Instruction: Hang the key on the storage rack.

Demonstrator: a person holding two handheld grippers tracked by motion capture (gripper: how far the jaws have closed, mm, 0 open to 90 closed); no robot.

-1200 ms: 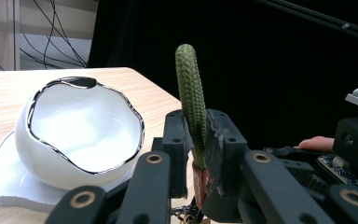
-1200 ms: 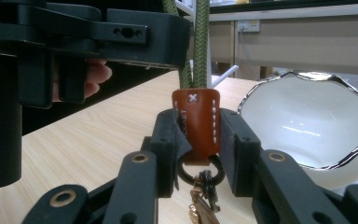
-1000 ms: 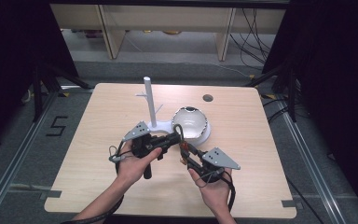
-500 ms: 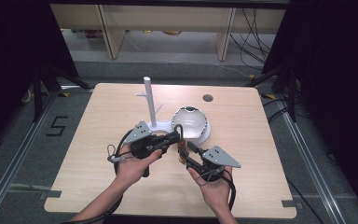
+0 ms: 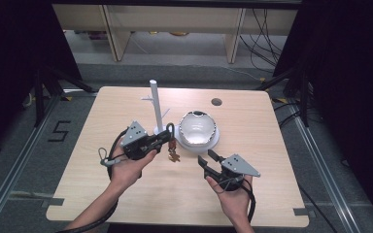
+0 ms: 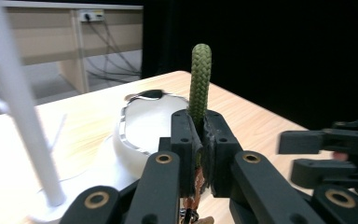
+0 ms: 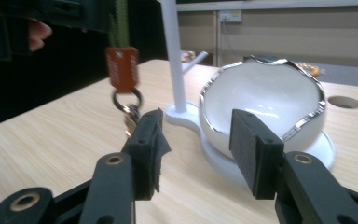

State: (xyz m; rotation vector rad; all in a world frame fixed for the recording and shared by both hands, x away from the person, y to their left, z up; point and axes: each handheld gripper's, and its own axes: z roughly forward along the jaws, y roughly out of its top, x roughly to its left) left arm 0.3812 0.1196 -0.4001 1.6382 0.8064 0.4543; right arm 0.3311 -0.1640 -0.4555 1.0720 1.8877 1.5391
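A keychain hangs over the table: a green braided cord loop (image 6: 199, 79), a brown tag (image 7: 121, 67) and a ring with keys (image 5: 173, 151). My left gripper (image 5: 167, 137) is shut on the cord, which stands up between its pads (image 6: 186, 140). My right gripper (image 5: 208, 158) sits just right of and below the keys. Its jaws have just been opening, and nothing lies between its pads (image 7: 150, 140). The keys hang just behind its left jaw.
A white stand (image 5: 156, 109) with side pegs rises at mid table. Beside it a white bowl with a silver rim (image 5: 197, 127) rests on a saucer. A round hole (image 5: 216, 102) marks the table's far side. The front of the table is bare wood.
The right gripper's jaws have spread apart and stand away from the keychain. The left gripper has shifted slightly, still holding the cord.
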